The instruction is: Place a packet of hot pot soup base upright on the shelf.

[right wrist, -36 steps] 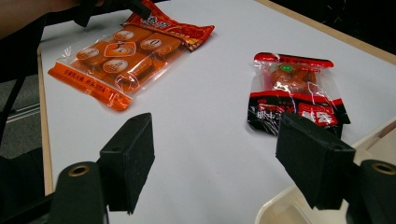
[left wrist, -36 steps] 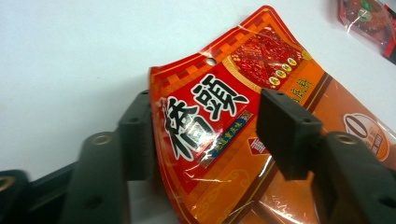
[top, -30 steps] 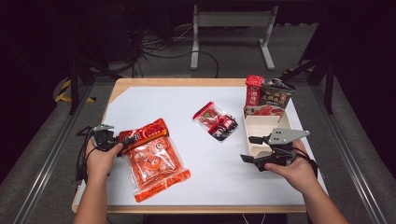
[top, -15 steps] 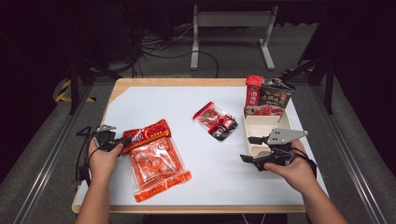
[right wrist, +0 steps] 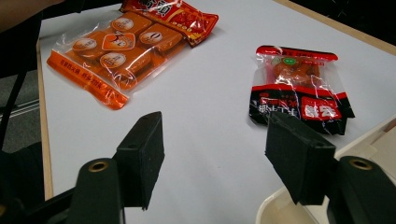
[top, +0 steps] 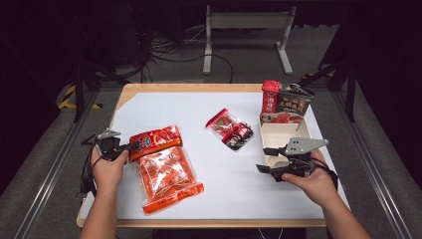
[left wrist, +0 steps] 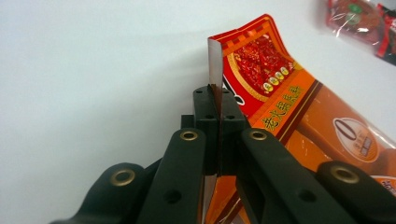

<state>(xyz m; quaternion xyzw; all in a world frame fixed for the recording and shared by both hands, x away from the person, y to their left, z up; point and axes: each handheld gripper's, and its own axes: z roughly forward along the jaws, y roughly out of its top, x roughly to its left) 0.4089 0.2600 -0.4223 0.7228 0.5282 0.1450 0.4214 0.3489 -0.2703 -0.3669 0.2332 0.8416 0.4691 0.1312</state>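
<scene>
**Left jaws clamp the snack bag's corner**

Closing in since the earlier frame, the left gripper [top: 130,147] now pinches the top edge of the orange snack bag [top: 164,169], which lies flat at the white table's [top: 164,107] near left. Grasp made; lifting and placing seem left. Its hand lies low, pointing right. The right gripper [top: 266,160], jaws spread but just narrowing on nothing, hovers beside the cream tray [top: 283,134], facing the small red packet [top: 230,128].

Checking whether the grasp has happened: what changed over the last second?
The left gripper closed its jaws on the top edge of the orange snack bag. The right gripper, open and empty, has been closing slightly. The small red packet and tray stayed put.
</scene>
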